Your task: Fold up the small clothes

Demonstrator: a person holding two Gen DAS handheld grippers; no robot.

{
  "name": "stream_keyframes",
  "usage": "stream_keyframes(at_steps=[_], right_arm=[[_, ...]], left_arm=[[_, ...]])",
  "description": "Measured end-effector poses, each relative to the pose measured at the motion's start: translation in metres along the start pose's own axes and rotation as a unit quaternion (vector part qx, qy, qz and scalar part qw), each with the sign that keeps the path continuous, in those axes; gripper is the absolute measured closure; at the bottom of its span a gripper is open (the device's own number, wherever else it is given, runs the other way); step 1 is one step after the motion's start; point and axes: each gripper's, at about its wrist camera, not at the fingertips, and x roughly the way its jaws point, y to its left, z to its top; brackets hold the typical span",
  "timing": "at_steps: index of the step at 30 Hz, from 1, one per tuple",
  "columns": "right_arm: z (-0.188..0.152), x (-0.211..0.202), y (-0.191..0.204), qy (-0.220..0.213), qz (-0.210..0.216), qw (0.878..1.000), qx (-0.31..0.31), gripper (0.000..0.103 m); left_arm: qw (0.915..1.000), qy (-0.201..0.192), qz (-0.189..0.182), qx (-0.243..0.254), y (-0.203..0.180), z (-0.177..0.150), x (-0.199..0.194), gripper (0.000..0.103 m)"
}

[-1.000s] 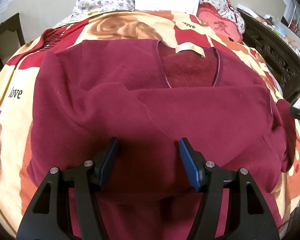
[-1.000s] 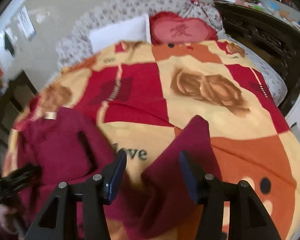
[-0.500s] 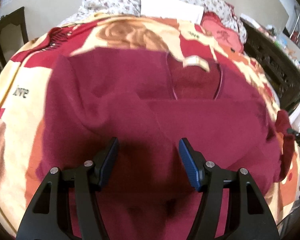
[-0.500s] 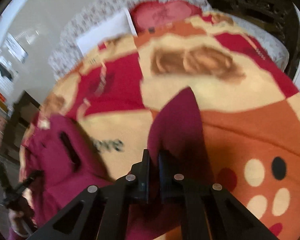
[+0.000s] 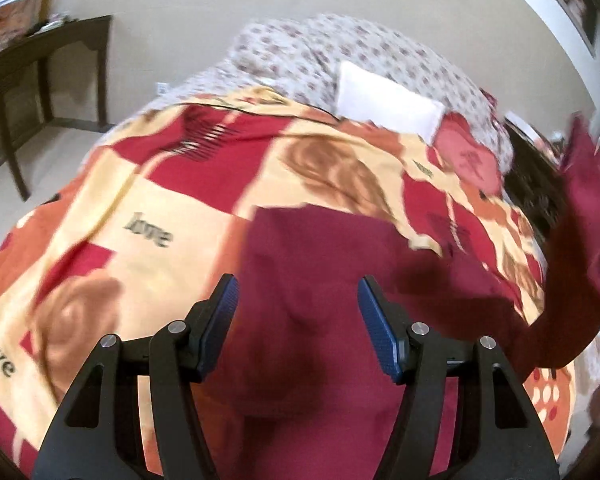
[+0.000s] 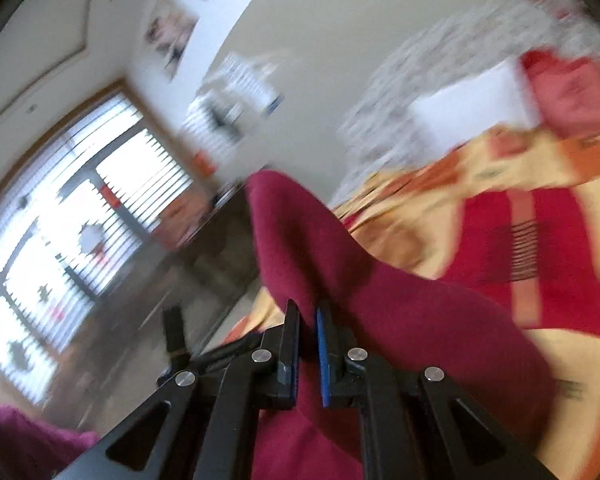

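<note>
The soft maroon fleece sweater (image 5: 324, 288) lies rumpled on a red, cream and orange plush blanket (image 5: 140, 240), one sleeve lifted at three o'clock. Left gripper (image 5: 298, 322) hangs wide, empty. Right gripper (image 6: 307, 346) pinches the sleeve (image 6: 300, 232). Floral bedding (image 5: 340, 52) sits at twelve o'clock.

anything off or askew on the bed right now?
Nothing damaged or spilled. The maroon sweater is mid-fold: the right gripper is shut on one sleeve, lifted off the blanket. The left gripper is open above the sweater.
</note>
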Motion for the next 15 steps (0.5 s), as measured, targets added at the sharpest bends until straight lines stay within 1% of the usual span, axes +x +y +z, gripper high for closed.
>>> stream_keyframes(at_steps=[1, 2, 3, 4, 6, 8, 10, 11, 13, 15], right_arm=[[0.0, 0.028, -0.003, 0.034, -0.009, 0.999, 0.012, 0.096], [0.0, 0.043, -0.006, 0.053, -0.027, 0.998, 0.015, 0.096], [0.0, 0.055, -0.006, 0.066, -0.047, 0.997, 0.01, 0.095], [0.001, 0.057, -0.006, 0.064, -0.054, 0.996, 0.004, 0.095], [0.003, 0.045, -0.007, 0.043, -0.045, 0.998, 0.004, 0.094], [0.004, 0.025, -0.013, 0.03, -0.063, 0.998, 0.002, 0.087], [-0.006, 0.006, -0.014, 0.033, -0.11, 0.993, -0.012, 0.066], [-0.012, -0.001, -0.016, 0.04, -0.136, 0.99, -0.018, 0.063], [-0.027, -0.016, -0.018, 0.05, -0.175, 0.983, -0.024, 0.062], [-0.043, -0.035, -0.025, 0.051, -0.201, 0.978, -0.007, 0.062]], left_arm=[[1.0, -0.003, 0.007, -0.004, 0.007, 0.001, -0.002, 0.041], [0.9999, -0.002, 0.011, -0.003, 0.011, 0.002, -0.004, 0.041], [0.9999, -0.001, 0.015, -0.002, 0.014, 0.002, -0.004, 0.041], [0.9998, 0.0, 0.019, -0.001, 0.018, 0.002, -0.005, 0.041], [0.9997, -0.002, 0.023, 0.001, 0.025, 0.0, -0.006, 0.041], [0.9996, -0.004, 0.027, 0.004, 0.028, -0.002, -0.005, 0.041], [0.9998, -0.001, 0.02, 0.004, 0.029, -0.005, 0.0, 0.041], [0.9999, 0.002, 0.015, 0.005, 0.028, -0.006, 0.002, 0.041], [0.9999, 0.01, 0.003, 0.012, 0.024, -0.008, 0.006, 0.041], [0.9997, 0.008, -0.009, 0.02, 0.02, -0.012, 0.005, 0.041]])
